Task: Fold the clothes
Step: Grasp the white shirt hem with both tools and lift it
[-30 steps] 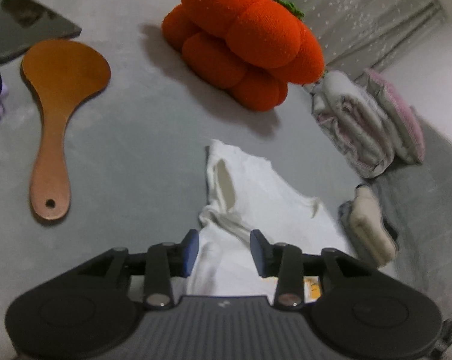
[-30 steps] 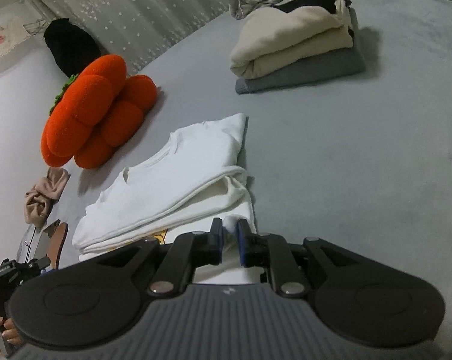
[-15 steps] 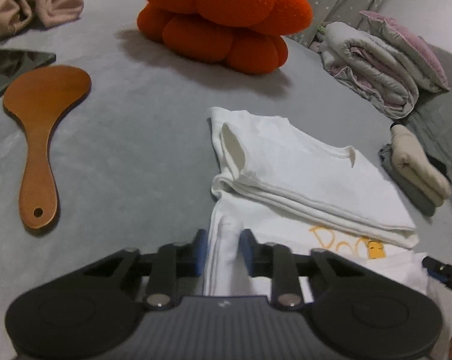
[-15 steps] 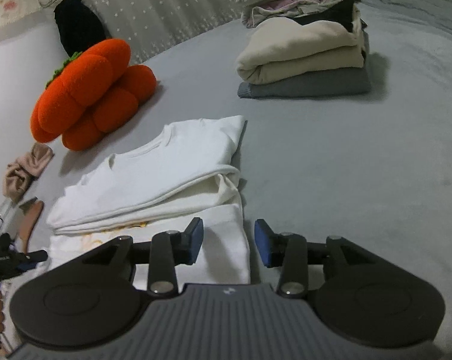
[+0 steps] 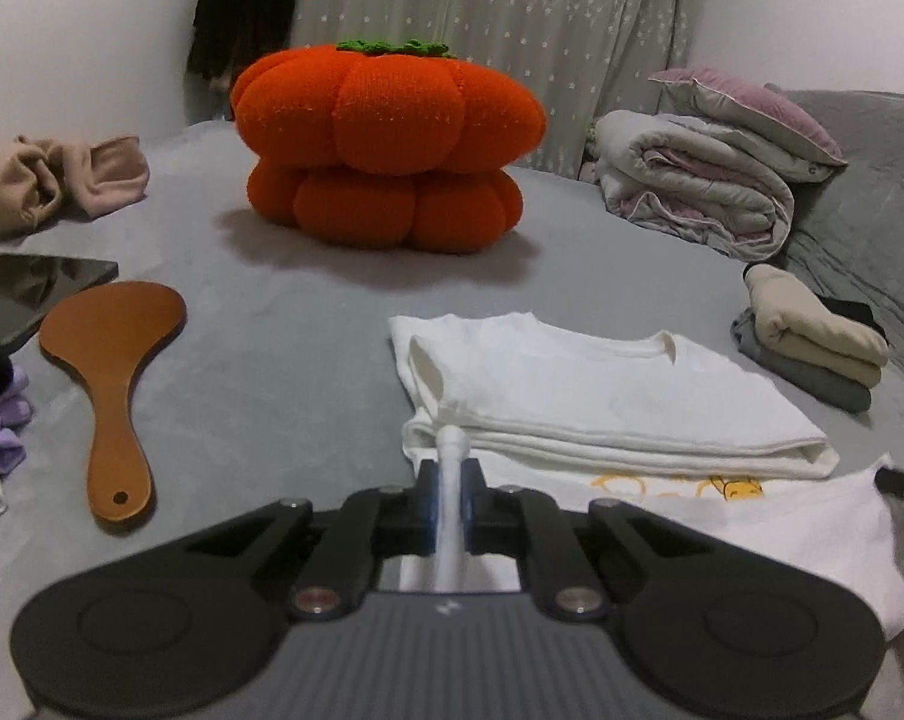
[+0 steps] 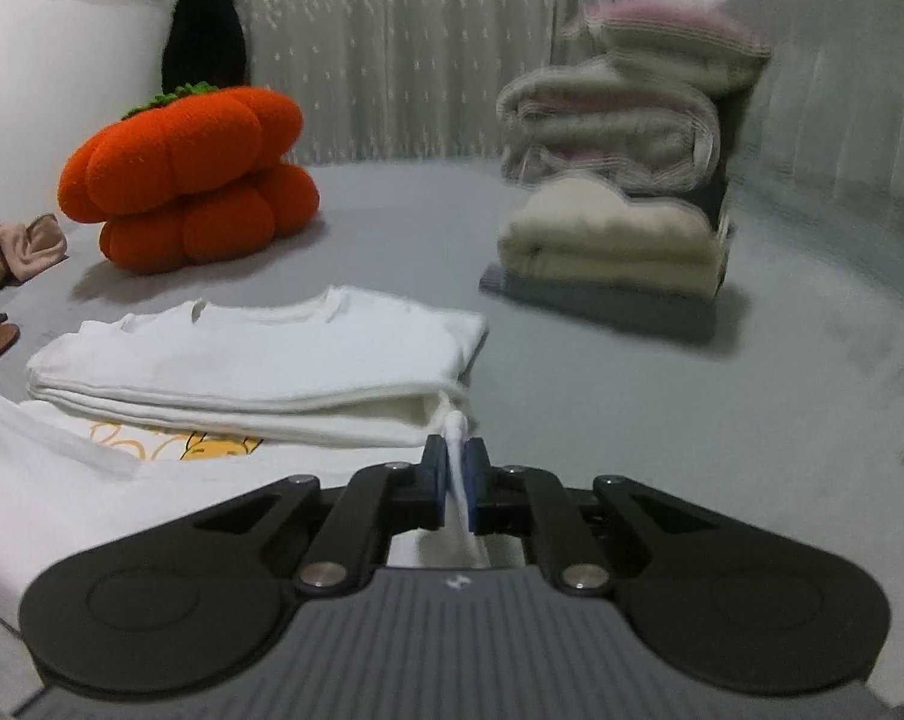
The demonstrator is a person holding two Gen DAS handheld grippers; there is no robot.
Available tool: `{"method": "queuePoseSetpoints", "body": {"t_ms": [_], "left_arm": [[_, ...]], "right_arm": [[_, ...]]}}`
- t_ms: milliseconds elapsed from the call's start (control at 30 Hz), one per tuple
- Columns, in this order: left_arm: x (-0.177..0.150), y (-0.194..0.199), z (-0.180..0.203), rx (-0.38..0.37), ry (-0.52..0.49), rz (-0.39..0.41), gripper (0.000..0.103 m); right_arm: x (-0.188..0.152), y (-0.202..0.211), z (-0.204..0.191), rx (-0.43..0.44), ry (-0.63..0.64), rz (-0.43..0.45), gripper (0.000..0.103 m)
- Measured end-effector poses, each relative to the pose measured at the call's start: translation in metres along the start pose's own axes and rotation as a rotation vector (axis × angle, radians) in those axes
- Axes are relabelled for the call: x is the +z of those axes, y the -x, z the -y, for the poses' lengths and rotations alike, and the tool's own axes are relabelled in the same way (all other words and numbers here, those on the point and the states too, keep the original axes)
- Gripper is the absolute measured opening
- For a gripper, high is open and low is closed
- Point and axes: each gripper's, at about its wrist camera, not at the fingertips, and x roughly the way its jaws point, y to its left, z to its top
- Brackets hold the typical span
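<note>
White cotton is filling the lower middle of both wrist views: a partly folded white T-shirt [image 5: 601, 396] is lying on the grey bed [image 5: 284, 324], its upper half doubled over so a yellow cartoon print [image 5: 691, 487] is peeking out beneath the fold. The left gripper [image 5: 450, 498] is pinching a bunched edge of the shirt's lower part at bottom centre of its frame, its jaws having just been closing onto the cloth. The right gripper [image 6: 455, 480] is doing likewise at the opposite corner, its jaws having just been closing and now squeezing a thin ridge of white fabric.

Behind the shirt, an orange pumpkin cushion [image 5: 386, 150] is sitting at upper centre. A wooden paddle brush [image 5: 113, 372] is lying at left, and a stack of folded clothes [image 6: 619, 240] is resting at right, blurred in the right wrist view.
</note>
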Motion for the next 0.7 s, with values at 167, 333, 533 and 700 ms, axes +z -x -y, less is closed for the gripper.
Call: {"method": "queuePoseSetpoints", "body": {"t_ms": [167,333,533,700], "left_arm": [[0.000,0.001,0.003,0.014,-0.010,0.045,0.007],[0.000,-0.001,0.010,0.051,-0.037,0.104,0.007],[-0.011,-0.030,0.023,0.132,-0.119,0.022,0.008],[-0.014,-0.038,0.034,0.207,-0.160,-0.006,0.016]], "right_arm": [[0.000,-0.001,-0.001,-0.028,0.050,0.037,0.007],[0.001,0.001,-0.005,-0.060,0.071,0.106,0.007],[-0.005,-0.022,-0.005,-0.071,0.081,0.029,0.007],[-0.006,-0.037,-0.003,-0.057,0.074,-0.065,0.010]]}}
